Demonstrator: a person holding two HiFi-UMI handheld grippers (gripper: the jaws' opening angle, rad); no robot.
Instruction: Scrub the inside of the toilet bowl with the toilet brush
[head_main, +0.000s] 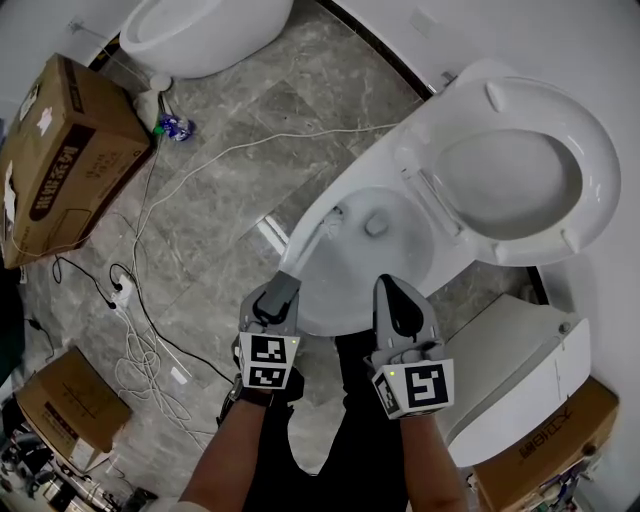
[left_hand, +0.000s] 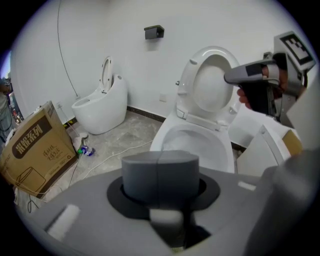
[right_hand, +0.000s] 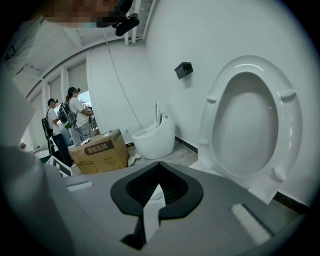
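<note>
Grey stone floor surrounds the white toilet bowl just ahead of my claws. The toilet brush slants down into it, handle clamped in my left claw. My right claw, pinched closed on nothing, hovers over the near rim beside the left. Beyond it the lid stands raised; far to my left sit a cardboard box and a second toilet.

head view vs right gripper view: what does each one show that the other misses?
Head view only: the toilet bowl inside, the toilet brush reaching into it from the left gripper, floor cables. Right gripper view only: people standing in the background, a black wall box. Both: the raised seat, the second toilet, the cardboard box.
</note>
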